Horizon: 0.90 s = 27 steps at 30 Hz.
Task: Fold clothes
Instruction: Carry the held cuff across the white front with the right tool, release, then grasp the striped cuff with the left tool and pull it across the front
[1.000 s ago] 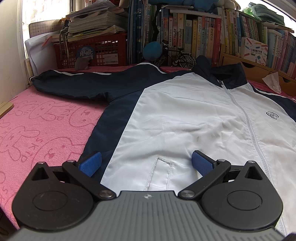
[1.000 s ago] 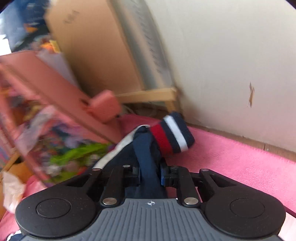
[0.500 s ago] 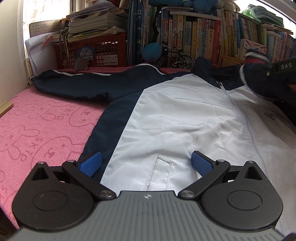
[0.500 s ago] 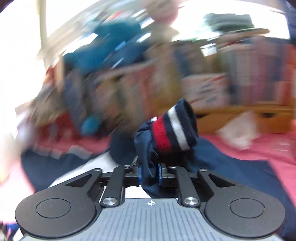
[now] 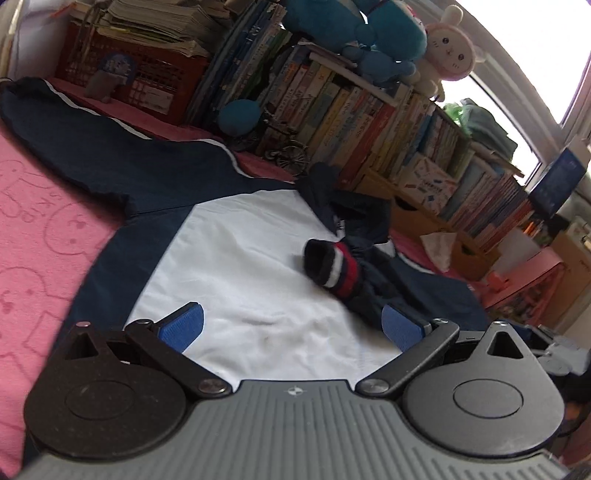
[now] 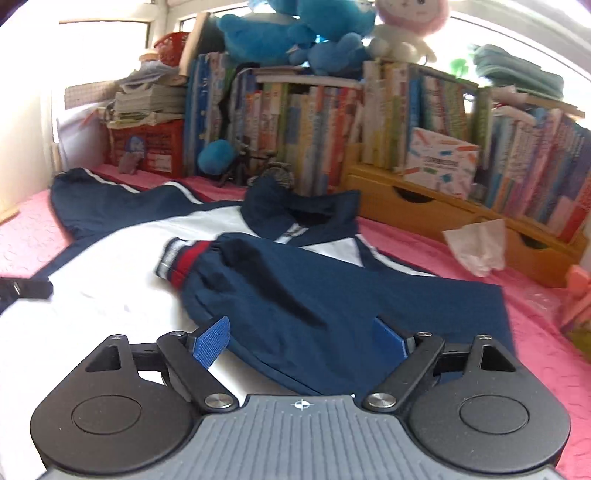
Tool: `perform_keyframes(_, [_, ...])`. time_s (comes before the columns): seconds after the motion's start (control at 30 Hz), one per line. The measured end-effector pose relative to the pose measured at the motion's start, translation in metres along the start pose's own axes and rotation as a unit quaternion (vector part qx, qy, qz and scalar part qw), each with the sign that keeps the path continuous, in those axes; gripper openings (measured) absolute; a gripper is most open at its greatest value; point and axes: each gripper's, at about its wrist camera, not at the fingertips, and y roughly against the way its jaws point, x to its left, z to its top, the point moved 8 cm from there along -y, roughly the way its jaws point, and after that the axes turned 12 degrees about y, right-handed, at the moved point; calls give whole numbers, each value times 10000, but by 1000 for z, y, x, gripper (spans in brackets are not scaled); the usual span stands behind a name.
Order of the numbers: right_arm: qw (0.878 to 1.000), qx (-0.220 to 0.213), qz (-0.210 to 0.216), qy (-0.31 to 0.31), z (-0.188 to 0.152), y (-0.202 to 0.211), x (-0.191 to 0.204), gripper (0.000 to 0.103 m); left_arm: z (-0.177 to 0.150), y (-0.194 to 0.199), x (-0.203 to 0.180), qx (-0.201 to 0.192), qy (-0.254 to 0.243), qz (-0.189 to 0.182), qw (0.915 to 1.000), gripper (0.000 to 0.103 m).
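A navy and white jacket [image 5: 236, 258] lies front up on the pink cover. Its right sleeve [image 6: 295, 291] is folded across the white chest, and the striped cuff [image 5: 334, 267] [image 6: 181, 262] rests near the middle. The other sleeve [image 5: 92, 147] stretches flat toward the far left. My left gripper [image 5: 291, 326] hovers open over the lower white panel, just short of the cuff. My right gripper [image 6: 301, 339] is open above the folded sleeve, holding nothing.
A pink patterned cover [image 5: 33, 229] spreads under the jacket. Along the back stand a row of books [image 6: 314, 118], a red crate [image 6: 147, 147] stacked with papers, plush toys [image 6: 295, 29] and wooden drawers [image 6: 424, 210]. A crumpled tissue [image 6: 476, 247] lies at right.
My right gripper swung the sleeve over from the far right, laid it on the jacket's chest and opened. My left gripper tilted and shifted toward the cuff, staying open.
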Motion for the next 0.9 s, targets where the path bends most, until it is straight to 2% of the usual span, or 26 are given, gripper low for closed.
perform_keyframes(0.07, [9995,83,-296,-94,-16,9,-15,85,3,-22,-19,90,110,-195,9997,103])
perform_keyframes(0.17, [9979,84,-384,-505,-39,21,-29,86,-1,-66,-38,226,66,-2,9997,103])
perform_keyframes(0.3, [9976,61,-514,-467,-51,29,-32,88,-4,-127,-44,290,-72,624,9976,103])
perform_keyframes(0.37, [9974,49,-581,-433,-56,33,-33,90,-3,-142,-49,-54,-426,839,9955,103])
perform_keyframes(0.4, [9972,43,-615,-415,-59,35,-34,90,-2,-148,-52,-88,-534,961,9939,88])
perform_keyframes(0.43, [9971,37,-648,-398,-62,38,-35,90,0,-151,-53,-179,-600,1085,9921,73])
perform_keyframes(0.47, [9969,31,-682,-381,-65,40,-35,90,3,-153,-55,-250,-652,1176,9906,54])
perform_keyframes(0.57, [9964,14,-783,-329,-74,46,-37,92,23,-143,-64,-492,-668,861,9928,52])
perform_keyframes(0.7, [9958,18,-856,-330,-79,47,-41,95,63,-115,-82,-1325,-1440,825,9772,52])
perform_keyframes(0.83, [9953,71,-929,-278,-72,32,-39,95,97,-100,-75,-1732,-1849,1032,9618,52])
perform_keyframes(0.9, [9949,102,-986,-173,-67,23,-36,95,108,-99,-64,-1768,-1897,1196,9584,52])
